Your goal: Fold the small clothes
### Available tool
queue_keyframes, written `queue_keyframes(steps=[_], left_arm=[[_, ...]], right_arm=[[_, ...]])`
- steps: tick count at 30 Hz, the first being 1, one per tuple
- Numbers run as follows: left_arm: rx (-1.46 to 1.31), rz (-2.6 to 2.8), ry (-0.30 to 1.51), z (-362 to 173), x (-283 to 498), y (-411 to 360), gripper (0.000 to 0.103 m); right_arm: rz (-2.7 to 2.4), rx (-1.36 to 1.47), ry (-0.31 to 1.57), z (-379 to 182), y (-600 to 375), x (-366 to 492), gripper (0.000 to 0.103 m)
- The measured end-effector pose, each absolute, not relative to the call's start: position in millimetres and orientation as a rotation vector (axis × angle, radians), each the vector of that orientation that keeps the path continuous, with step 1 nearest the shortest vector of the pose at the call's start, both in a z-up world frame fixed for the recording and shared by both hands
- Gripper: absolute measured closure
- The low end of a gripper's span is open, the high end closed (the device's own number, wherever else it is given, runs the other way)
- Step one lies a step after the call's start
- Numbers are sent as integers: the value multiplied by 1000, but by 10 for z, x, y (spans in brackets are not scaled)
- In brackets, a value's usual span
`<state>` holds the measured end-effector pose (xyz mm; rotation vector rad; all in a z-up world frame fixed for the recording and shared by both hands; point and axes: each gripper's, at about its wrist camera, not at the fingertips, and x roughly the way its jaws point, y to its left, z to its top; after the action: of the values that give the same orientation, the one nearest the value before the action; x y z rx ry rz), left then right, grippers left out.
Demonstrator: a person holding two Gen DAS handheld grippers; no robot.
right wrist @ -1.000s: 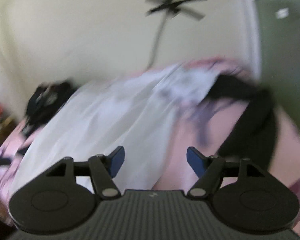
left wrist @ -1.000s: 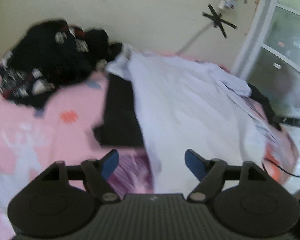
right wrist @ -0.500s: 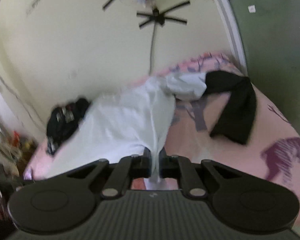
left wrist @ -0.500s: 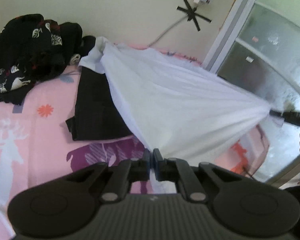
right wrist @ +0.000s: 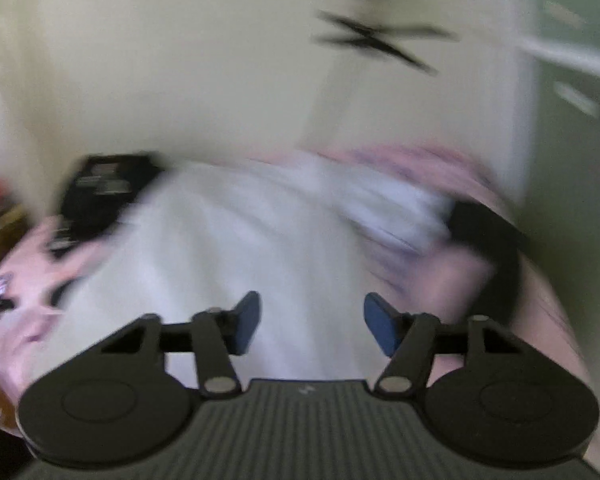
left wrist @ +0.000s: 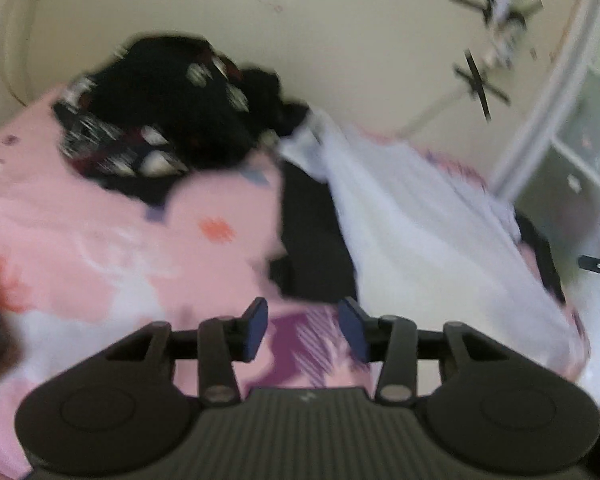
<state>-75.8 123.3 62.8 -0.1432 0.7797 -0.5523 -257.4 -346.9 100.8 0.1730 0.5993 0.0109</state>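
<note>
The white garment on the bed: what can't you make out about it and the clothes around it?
- White garment: both views blurred, so type and folds unclear.
- Black cloth, left wrist view: partly under the white garment.
- Dark pile: blur hides the number of pieces.
- Right gripper body hides the garment's near edge.

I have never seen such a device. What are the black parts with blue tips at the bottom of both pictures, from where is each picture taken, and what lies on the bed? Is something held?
The black parts are two hand-held grippers; a person carries one in each hand. Each has a wide-angle camera looking forward along its two blue-tipped fingers, so one picture comes from the left gripper and the other from the right gripper.

On the pink patterned bedsheet lies a spread white garment, partly over a flat black garment. A dark patterned pile of clothes sits near the wall.

Nothing is held: both grippers' jaws have just been opening and stand apart, with nothing gripped between them. The pictures are blurred, so fine details are unclear.
</note>
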Motion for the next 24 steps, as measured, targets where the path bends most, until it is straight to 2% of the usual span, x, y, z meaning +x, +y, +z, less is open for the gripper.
queue_keyframes(steps=[3, 5, 10, 12, 13, 15, 17, 21, 24], left_arm=[[-156, -513, 736, 685, -794, 1389, 57], [-161, -493, 732, 679, -832, 1447, 56], [-178, -411, 726, 623, -974, 1776, 55], [-207, -383, 711, 605, -1037, 1946, 54], [-220, -372, 702, 597, -1077, 2056, 54], [-245, -350, 683, 575, -1118, 2186, 54], [-280, -336, 674, 535, -1107, 2290, 54], [-301, -317, 686, 497, -1005, 2310, 54], [-271, -317, 666, 553, -1032, 2270, 54]], right_arm=[[306, 87, 577, 1071, -2678, -1992, 41], [495, 29, 595, 984, -2089, -1623, 27], [715, -266, 653, 511, -805, -994, 25], [685, -406, 702, 311, -546, -759, 55], [681, -435, 746, 239, -482, -626, 96], [691, -352, 806, 294, -448, -372, 102], [682, -256, 792, 516, -365, -106, 102], [797, -36, 712, 1135, 58, 331, 102], [823, -19, 562, 1636, 155, 432, 102]])
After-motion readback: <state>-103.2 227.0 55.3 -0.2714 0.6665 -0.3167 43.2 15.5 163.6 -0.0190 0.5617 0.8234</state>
